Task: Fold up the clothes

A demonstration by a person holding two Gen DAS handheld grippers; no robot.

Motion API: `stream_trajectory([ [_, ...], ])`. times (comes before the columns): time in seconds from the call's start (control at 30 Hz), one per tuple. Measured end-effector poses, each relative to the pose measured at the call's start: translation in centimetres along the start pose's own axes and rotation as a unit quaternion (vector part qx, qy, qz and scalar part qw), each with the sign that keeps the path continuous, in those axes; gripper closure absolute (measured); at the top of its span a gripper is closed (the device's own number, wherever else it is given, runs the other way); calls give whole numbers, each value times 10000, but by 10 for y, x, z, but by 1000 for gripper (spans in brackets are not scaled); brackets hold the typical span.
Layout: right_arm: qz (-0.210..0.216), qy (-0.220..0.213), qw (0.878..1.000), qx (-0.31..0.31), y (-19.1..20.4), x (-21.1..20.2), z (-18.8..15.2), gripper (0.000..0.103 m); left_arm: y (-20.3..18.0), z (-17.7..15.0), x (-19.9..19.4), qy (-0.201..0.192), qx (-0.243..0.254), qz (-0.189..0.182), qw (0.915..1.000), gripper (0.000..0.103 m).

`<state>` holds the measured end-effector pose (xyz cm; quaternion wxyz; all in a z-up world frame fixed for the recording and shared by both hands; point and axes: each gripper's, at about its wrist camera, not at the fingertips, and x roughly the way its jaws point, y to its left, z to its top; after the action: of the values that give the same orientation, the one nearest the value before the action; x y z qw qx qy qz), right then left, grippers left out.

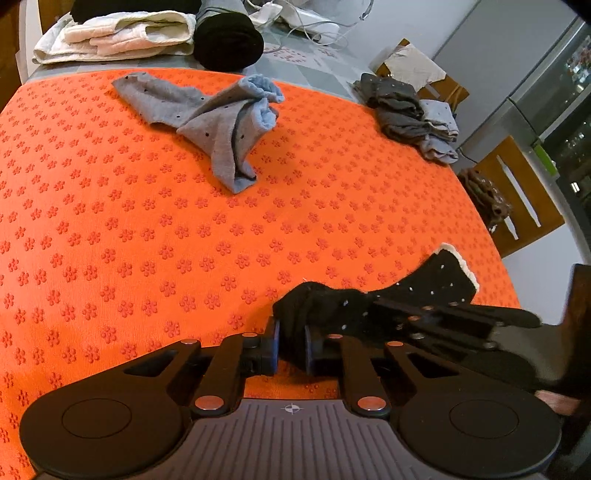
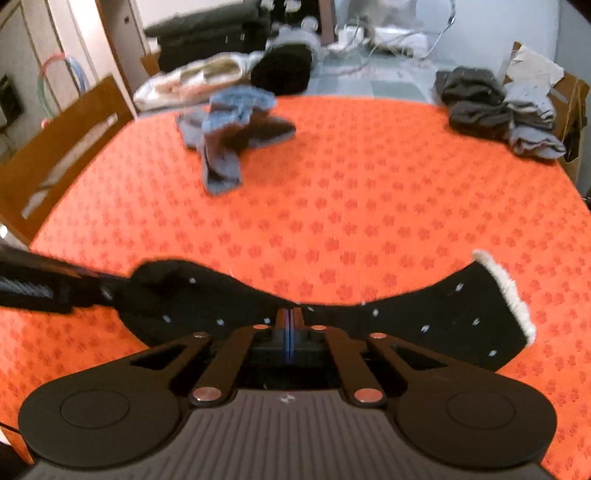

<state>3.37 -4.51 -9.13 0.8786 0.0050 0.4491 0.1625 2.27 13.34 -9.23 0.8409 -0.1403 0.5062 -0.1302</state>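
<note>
A black sock with white dots and a white fleece cuff (image 1: 417, 291) is held over the orange mat (image 1: 147, 240). My left gripper (image 1: 291, 341) is shut on its bunched toe end. My right gripper (image 2: 290, 319) is shut on the sock's middle (image 2: 461, 317); its cuff (image 2: 509, 291) spreads to the right. The right gripper shows in the left wrist view (image 1: 454, 321), and the left gripper in the right wrist view (image 2: 48, 288). A crumpled grey and blue sock (image 1: 218, 114) lies at the far side of the mat, also in the right wrist view (image 2: 229, 129).
A pile of dark and light grey socks (image 1: 413, 110) sits at the mat's far right corner (image 2: 495, 110). White folded cloth (image 1: 118, 33) and a black roll (image 1: 229, 40) lie behind the mat. Wooden chairs stand at the right (image 1: 517, 195) and left (image 2: 62, 147).
</note>
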Motion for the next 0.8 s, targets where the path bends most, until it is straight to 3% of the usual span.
stream_trajectory([
  [0.2, 152, -150, 9997, 67, 3, -27, -3, 102, -3, 2, -2, 18, 67, 23, 10000, 88],
  [0.37, 138, 146, 9996, 177, 1, -22, -27, 102, -9, 7, -6, 12, 168, -63, 9998, 87],
  [0.6, 231, -254, 9992, 218, 5, -52, -25, 97, -23, 14, -8, 9, 415, -63, 9991, 86],
  [0.67, 385, -375, 9986, 15, 13, -61, -22, 89, -24, 15, -9, 34, 431, -69, 9990, 86],
  [0.73, 563, -481, 9969, -278, 24, -67, -19, 69, -25, 17, -9, 84, 424, -80, 9990, 86],
  [0.8, 717, -501, 9941, -635, 36, -65, -18, 59, -25, 18, -9, 156, 384, -117, 9991, 86],
])
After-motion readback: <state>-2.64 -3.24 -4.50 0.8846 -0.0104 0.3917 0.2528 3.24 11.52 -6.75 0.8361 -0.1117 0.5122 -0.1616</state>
